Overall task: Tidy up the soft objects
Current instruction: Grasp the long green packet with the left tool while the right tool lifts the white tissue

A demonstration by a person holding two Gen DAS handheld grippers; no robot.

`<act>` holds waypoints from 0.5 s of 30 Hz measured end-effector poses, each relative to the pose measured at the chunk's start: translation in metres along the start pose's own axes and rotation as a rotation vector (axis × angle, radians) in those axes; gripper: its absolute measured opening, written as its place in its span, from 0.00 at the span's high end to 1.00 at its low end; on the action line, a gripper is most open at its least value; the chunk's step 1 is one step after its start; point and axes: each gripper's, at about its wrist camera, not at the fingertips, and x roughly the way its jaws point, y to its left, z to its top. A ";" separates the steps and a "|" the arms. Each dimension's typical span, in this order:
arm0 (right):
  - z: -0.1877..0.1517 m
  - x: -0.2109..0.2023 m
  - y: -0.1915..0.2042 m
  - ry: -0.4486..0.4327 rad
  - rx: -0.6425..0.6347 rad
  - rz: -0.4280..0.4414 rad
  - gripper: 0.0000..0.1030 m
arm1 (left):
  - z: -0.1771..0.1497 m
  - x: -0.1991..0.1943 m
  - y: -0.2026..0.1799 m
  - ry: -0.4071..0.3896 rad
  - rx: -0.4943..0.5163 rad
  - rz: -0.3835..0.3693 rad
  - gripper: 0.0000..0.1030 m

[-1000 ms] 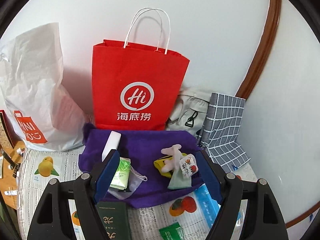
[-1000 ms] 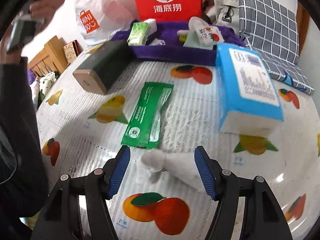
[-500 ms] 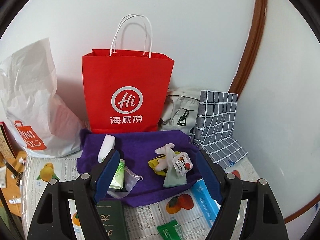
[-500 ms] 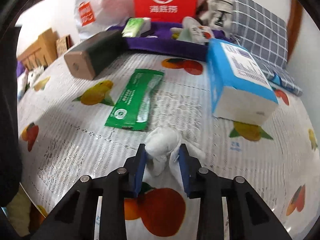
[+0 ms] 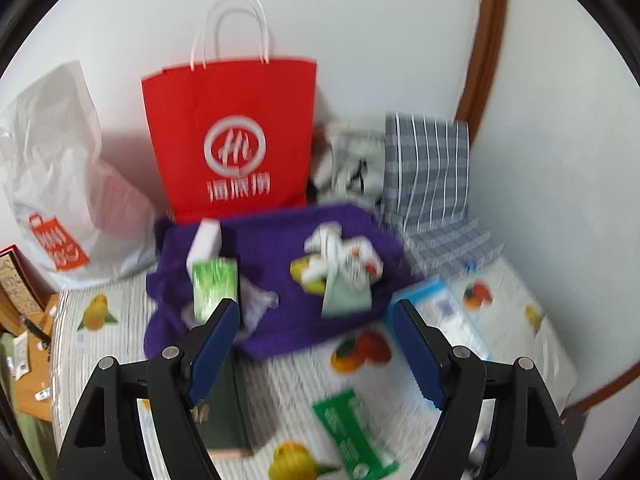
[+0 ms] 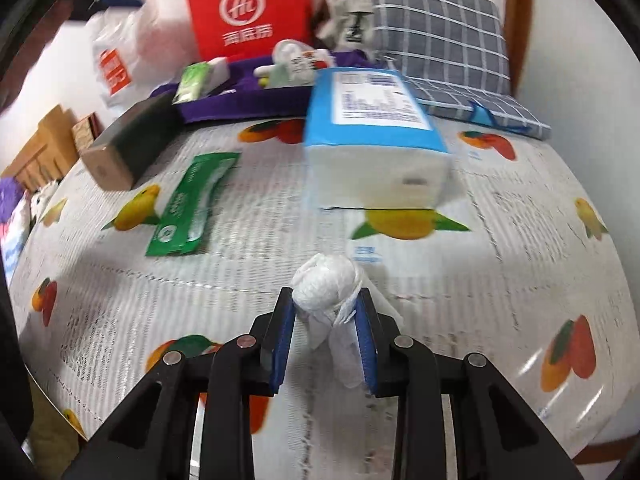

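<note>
Fruit-print cloth point(image 6: 256, 248) covers the surface, white wall behind. Right tool point(image 6: 325, 322) has just clamped down on a white knotted cloth bundle point(image 6: 326, 284), pads pressing both its sides, bundle at the near middle of the cloth. Left tool point(image 5: 316, 344) wide apart, nothing between its pads, above the near edge of a purple towel point(image 5: 276, 248) carrying small soft items. Blue tissue pack point(image 6: 376, 120) and green packet point(image 6: 192, 204) lie between bundle and towel. Red paper bag point(image 5: 232, 140) stands behind the towel.

place: home bedroom | cues: fruit-print bedsheet point(image 6: 500, 216); checked pillow point(image 6: 440, 20)
</note>
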 end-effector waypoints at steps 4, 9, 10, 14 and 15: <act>-0.006 -0.001 -0.011 -0.003 0.026 0.011 0.71 | -0.049 0.016 -0.009 0.098 0.004 0.013 0.25; -0.011 -0.011 -0.018 -0.022 0.042 0.024 0.71 | -0.097 0.037 -0.021 0.203 -0.028 0.004 0.25; -0.012 -0.013 -0.020 -0.028 0.042 0.026 0.71 | -0.104 0.040 -0.023 0.215 -0.033 0.003 0.25; -0.014 -0.022 -0.030 -0.046 0.056 0.033 0.71 | -0.122 0.049 -0.025 0.255 -0.079 0.017 0.25; -0.014 -0.025 -0.033 -0.052 0.060 0.031 0.71 | -0.124 0.050 -0.025 0.263 -0.090 0.026 0.25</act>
